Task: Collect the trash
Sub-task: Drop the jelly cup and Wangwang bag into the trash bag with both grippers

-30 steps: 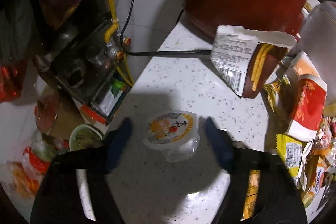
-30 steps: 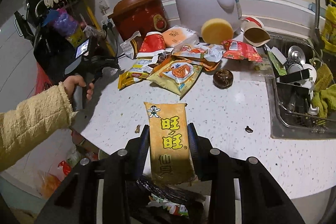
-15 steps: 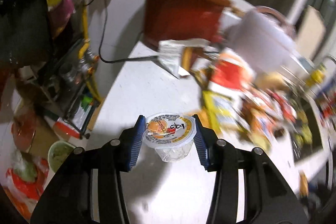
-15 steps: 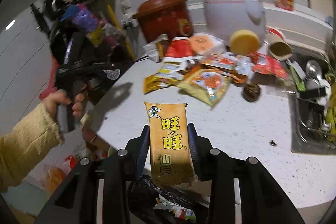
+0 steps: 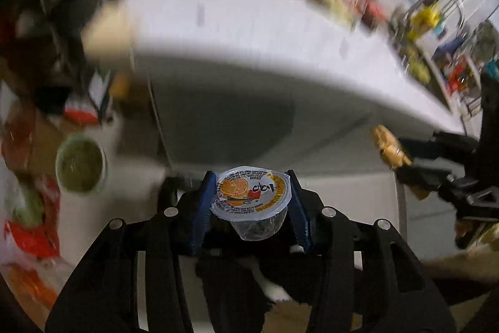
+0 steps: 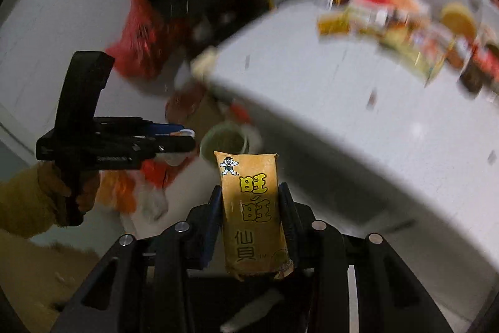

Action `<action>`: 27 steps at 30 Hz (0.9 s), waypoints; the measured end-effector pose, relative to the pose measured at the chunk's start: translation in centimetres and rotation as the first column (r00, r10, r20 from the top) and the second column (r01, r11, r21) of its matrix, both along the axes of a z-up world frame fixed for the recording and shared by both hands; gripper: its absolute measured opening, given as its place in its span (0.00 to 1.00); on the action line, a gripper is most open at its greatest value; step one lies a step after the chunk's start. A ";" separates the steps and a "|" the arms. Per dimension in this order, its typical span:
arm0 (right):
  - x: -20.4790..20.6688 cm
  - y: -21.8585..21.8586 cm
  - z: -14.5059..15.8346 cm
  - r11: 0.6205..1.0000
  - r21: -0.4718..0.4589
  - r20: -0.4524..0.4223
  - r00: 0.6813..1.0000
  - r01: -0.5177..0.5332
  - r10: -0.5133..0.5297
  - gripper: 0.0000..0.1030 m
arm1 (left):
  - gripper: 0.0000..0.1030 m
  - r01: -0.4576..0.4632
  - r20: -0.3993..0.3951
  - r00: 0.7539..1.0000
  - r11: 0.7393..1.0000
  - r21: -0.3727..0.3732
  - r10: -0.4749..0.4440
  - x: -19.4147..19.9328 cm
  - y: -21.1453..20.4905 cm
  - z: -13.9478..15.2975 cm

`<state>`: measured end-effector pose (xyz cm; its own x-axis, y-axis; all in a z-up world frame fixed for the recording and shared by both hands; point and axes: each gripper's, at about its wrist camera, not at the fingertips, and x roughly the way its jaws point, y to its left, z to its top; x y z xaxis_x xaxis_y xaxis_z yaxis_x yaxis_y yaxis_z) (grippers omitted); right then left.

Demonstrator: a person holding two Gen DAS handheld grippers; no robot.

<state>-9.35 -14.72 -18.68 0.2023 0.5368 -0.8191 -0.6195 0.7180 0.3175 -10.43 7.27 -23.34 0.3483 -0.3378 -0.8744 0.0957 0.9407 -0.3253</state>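
Observation:
A clear jelly cup (image 5: 251,198) with an orange-printed lid sits between the blue pads of my left gripper (image 5: 251,203), which is shut on it. The cup hangs in the air in front of the white counter's edge (image 5: 280,89). My right gripper (image 6: 249,208) is shut on a yellow snack packet (image 6: 251,202) that stands upright between its pads. In the left wrist view the right gripper (image 5: 402,156) comes in from the right with the packet (image 5: 388,150). In the right wrist view the left gripper (image 6: 187,138) comes in from the left, held by a hand in a yellow sleeve (image 6: 28,202).
Several snack wrappers (image 6: 389,21) lie blurred at the counter's far side. On the floor stand a green bowl (image 5: 79,164), red bags (image 6: 140,30) and orange bags (image 6: 118,189). A black bag (image 5: 230,286) shows under the left fingers.
My left gripper closed on the jelly cup, lifted it and pulled back past the counter's edge. My right gripper, still holding the packet, also drew back and tilted down toward the floor.

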 end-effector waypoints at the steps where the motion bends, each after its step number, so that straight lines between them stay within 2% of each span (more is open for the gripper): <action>1: -0.4 0.3 -1.9 1.000 -0.024 -0.035 0.999 0.001 -0.002 0.35 | 0.43 0.007 -0.030 1.000 1.000 -0.001 -0.007 -0.4 -0.1 -1.9; 4: -1.1 0.9 -7.3 0.996 -0.089 -0.097 0.995 0.007 -0.016 0.35 | 0.43 0.011 -0.143 0.990 1.000 -0.012 -0.012 -0.8 -0.2 -9.0; 6: -1.2 1.4 -12.9 0.988 -0.153 -0.162 0.985 0.034 -0.059 0.35 | 0.43 0.011 -0.208 0.978 1.000 -0.004 -0.012 -0.8 -0.6 -13.4; 9: -0.8 1.9 -20.0 0.972 -0.226 -0.211 0.970 0.070 -0.118 0.35 | 0.43 0.009 -0.300 0.954 1.000 0.015 -0.004 -0.5 -1.0 -19.7; 10: -0.6 2.0 -21.5 0.968 -0.240 -0.223 0.966 0.075 -0.131 0.35 | 0.43 0.007 -0.330 0.944 0.999 0.031 0.004 -0.2 -1.2 -21.8; 11: -0.4 2.1 -23.7 0.959 -0.270 -0.239 0.959 0.084 -0.151 0.36 | 0.50 0.009 -0.365 0.931 0.998 0.056 0.012 0.3 -1.4 -23.8; 12: -0.3 2.2 -25.5 0.948 -0.306 -0.237 0.957 0.088 -0.166 0.41 | 0.59 0.011 -0.394 0.919 0.997 0.071 0.018 0.6 -1.4 -25.2; 13: -0.1 2.3 -26.5 0.940 -0.331 -0.235 0.957 0.087 -0.171 0.57 | 0.74 0.016 -0.414 0.910 0.995 0.101 0.027 0.8 -1.5 -26.3; 14: -0.1 2.3 -27.8 0.922 -0.374 -0.213 0.959 0.098 -0.188 0.74 | 0.80 0.022 -0.429 0.902 0.988 0.155 0.047 1.1 -1.5 -27.5; 15: -0.1 2.2 -28.2 0.914 -0.389 -0.190 0.961 0.112 -0.199 0.78 | 0.80 0.021 -0.439 0.897 0.986 0.163 0.054 1.2 -1.3 -28.0; 18: 0.1 1.5 -28.5 0.902 -0.405 -0.169 0.957 0.149 -0.235 0.80 | 0.80 -0.008 -0.464 0.882 0.988 0.157 0.081 1.4 -0.2 -28.0; 22: 0.4 0.4 -26.6 0.903 -0.387 -0.173 0.947 0.187 -0.271 0.81 | 0.80 0.001 -0.448 0.891 0.985 0.171 0.077 1.1 0.3 -25.9; 23: 0.3 0.3 -24.8 0.909 -0.370 -0.157 0.951 0.193 -0.266 0.81 | 0.80 0.004 -0.437 0.897 0.986 0.167 0.070 1.3 0.4 -25.1; 25: 0.2 0.4 -21.7 0.925 -0.329 -0.128 0.962 0.188 -0.241 0.81 | 0.80 0.020 -0.371 0.928 0.986 0.163 0.042 0.9 0.4 -21.7; 27: -0.1 0.8 -15.8 0.954 -0.248 -0.068 0.980 0.167 -0.189 0.81 | 0.80 0.033 -0.308 0.951 0.988 0.153 0.016 0.8 -0.4 -18.6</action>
